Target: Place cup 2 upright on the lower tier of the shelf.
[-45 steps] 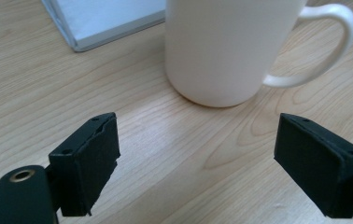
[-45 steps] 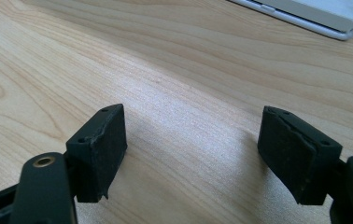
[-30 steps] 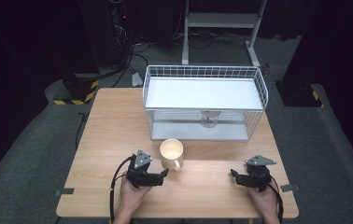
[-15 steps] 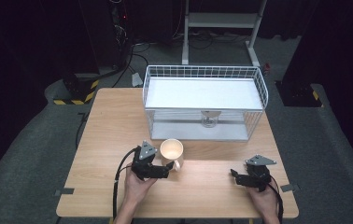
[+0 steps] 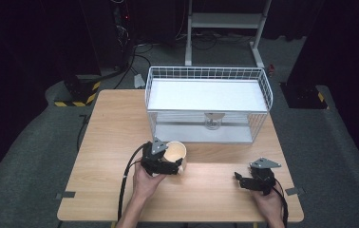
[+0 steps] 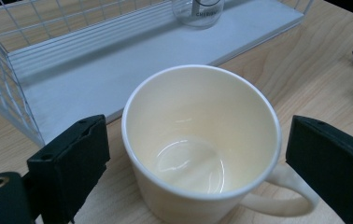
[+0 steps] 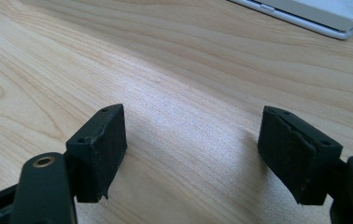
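Note:
A cream mug [image 6: 202, 140] stands upright and empty on the wooden table [image 5: 116, 133], just in front of the wire basket. My left gripper [image 6: 198, 158] is open, and its jaws have just been opening. They stand on either side of the mug with a gap at each pad, the handle toward the right pad. From above, the left gripper [image 5: 172, 164] sits against the near side of the mug [image 5: 176, 150]. My right gripper [image 7: 193, 154] is open over bare wood, nothing between its pads; from above, the right gripper [image 5: 239, 179] rests near the table's front right.
A white wire basket [image 5: 263, 90] with a white floor stands at the back of the table. A small clear glass [image 5: 212, 122] stands inside it near the front wall, and shows as the glass [image 6: 198, 9] beyond the mug. Dark floor and cables surround the table.
My left gripper has moved forward and to the right until its jaws flank the mug. The mug, the basket and the right gripper have stayed put.

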### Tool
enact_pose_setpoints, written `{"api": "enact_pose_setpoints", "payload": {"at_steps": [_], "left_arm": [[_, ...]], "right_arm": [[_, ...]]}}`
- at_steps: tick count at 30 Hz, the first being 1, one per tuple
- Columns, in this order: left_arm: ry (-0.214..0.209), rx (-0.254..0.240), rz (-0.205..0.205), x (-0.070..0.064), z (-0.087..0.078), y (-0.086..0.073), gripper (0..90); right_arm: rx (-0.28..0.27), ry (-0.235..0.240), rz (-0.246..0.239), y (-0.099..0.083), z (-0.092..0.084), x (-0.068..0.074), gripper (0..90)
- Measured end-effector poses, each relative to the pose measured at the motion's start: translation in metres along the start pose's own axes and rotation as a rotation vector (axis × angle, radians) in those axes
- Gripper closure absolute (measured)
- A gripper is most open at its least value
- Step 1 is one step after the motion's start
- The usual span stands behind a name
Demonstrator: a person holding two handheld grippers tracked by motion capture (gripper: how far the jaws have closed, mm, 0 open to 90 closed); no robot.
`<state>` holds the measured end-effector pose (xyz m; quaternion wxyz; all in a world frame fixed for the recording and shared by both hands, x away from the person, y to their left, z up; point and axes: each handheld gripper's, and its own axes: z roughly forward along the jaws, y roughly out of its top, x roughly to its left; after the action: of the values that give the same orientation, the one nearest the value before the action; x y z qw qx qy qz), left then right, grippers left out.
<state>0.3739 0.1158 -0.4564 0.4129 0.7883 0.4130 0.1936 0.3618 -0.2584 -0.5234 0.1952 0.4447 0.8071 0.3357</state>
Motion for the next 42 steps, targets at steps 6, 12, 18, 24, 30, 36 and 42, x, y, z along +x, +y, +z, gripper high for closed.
{"api": "enact_pose_setpoints", "payload": {"at_steps": [6, 12, 18, 24, 30, 36, 42], "left_arm": [[-0.007, 0.008, -0.010, 0.001, 0.006, 0.000, 5.3], [-0.011, 0.002, -0.012, 0.000, 0.009, 0.001, 5.9], [0.001, 0.015, -0.008, -0.003, 0.015, 0.002, 6.7], [0.015, 0.007, -0.012, -0.004, 0.019, 0.003, 8.8], [0.022, 0.005, -0.009, -0.005, 0.021, 0.003, 9.1], [0.028, 0.007, -0.004, -0.005, 0.023, 0.003, 9.3], [0.030, 0.014, -0.010, -0.006, 0.025, 0.003, 9.5]], "right_arm": [[0.000, 0.001, 0.000, 0.000, 0.000, 0.000, 23.8], [0.000, 0.001, 0.000, 0.000, 0.000, 0.000, 23.8], [0.000, 0.001, 0.000, 0.000, 0.000, 0.000, 23.8], [-0.002, 0.001, 0.001, 0.000, 0.000, 0.000, 23.8], [-0.002, 0.001, 0.000, 0.000, 0.000, 0.000, 23.8], [-0.002, 0.001, 0.000, 0.000, 0.000, 0.000, 23.8], [-0.001, 0.000, -0.001, 0.000, 0.000, 0.000, 23.8]]}}
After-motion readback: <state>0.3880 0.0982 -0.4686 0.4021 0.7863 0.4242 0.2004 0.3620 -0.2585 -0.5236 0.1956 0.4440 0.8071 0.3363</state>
